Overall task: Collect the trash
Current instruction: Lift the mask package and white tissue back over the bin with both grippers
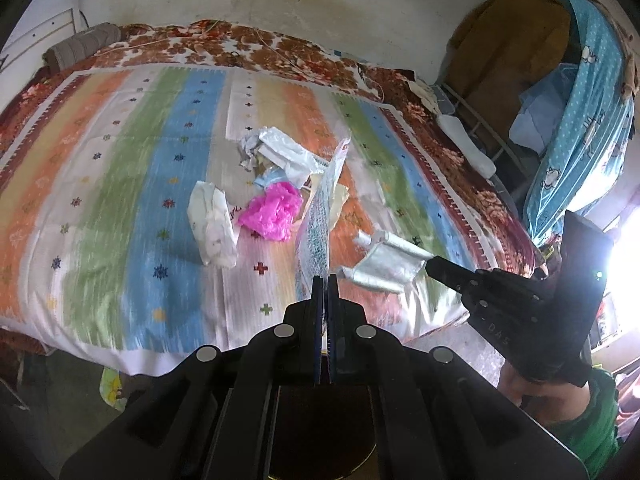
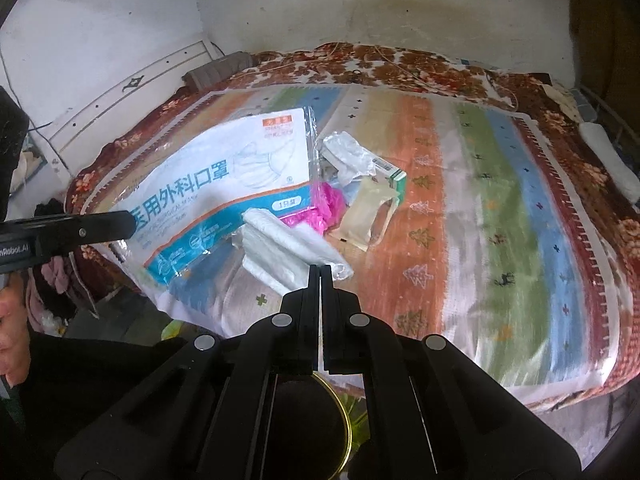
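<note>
**Two grippers, each pinching a piece of trash over the bed**

Two grips at the near edge of the bed [image 1: 100, 168]. Left gripper [image 1: 325, 280]: jaws clenched on the mask packet [image 2: 224, 184], held up on edge above the striped sheet [image 2: 500, 208], seen edge-on from the left wrist and flat, printed side out, from the right. Right gripper [image 2: 320, 270]: jaws clamped on a white plastic wrapper [image 2: 288, 246], lifted just beside the packet, toward the near right corner.

Rest of the trash heaped mid-sheet, well away from the edges: pink plastic bag [image 1: 272, 210], crumpled white bag [image 1: 212, 228] to its left, clear crinkled wrappers [image 1: 280, 152] behind, beige pouch [image 2: 364, 210] touching a small green-edged box [image 2: 394, 178]. Floral blanket [image 1: 248, 46] along the far edge, against the wall.
</note>
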Action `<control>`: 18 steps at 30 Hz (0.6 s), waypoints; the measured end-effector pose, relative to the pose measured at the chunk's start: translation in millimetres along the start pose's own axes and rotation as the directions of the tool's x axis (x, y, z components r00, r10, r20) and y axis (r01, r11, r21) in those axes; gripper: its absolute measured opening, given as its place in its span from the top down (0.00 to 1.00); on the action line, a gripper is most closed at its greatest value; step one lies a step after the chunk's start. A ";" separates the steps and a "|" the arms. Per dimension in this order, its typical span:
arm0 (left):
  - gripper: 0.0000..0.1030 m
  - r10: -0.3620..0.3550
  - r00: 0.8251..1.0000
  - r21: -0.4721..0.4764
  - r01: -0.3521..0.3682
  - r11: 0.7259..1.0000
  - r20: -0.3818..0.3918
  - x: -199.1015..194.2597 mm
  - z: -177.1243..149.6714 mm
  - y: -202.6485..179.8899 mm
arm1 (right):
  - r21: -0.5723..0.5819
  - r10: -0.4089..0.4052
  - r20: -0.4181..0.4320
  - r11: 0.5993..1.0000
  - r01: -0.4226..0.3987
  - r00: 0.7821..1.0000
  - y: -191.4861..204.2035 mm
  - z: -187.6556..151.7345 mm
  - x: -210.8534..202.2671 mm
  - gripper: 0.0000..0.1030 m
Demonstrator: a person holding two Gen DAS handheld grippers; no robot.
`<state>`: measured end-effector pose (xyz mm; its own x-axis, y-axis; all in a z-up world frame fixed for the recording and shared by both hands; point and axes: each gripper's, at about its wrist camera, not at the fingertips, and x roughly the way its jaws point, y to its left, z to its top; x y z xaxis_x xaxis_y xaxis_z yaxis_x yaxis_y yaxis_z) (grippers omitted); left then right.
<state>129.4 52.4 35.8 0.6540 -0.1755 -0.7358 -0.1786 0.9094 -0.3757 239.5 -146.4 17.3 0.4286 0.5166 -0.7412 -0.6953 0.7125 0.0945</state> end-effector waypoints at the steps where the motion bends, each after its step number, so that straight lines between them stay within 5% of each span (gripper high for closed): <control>1: 1.00 -0.005 1.000 0.006 0.005 1.000 0.002 -1.6 -2.7 -1.6 | -0.006 -0.006 0.001 1.000 0.006 1.000 1.8 -1.7 -0.6 1.00; 18: 1.00 -0.002 0.997 0.014 0.003 1.000 -0.073 -3.6 -57.8 -6.9 | 0.039 -0.032 -0.031 0.999 0.033 0.999 22.0 -45.1 -12.0 1.00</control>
<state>85.8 24.9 8.5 0.5990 -0.2044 -0.7742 -0.1665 0.9140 -0.3701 193.1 -158.4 -1.6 0.4320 0.4786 -0.7644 -0.6580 0.7469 0.0958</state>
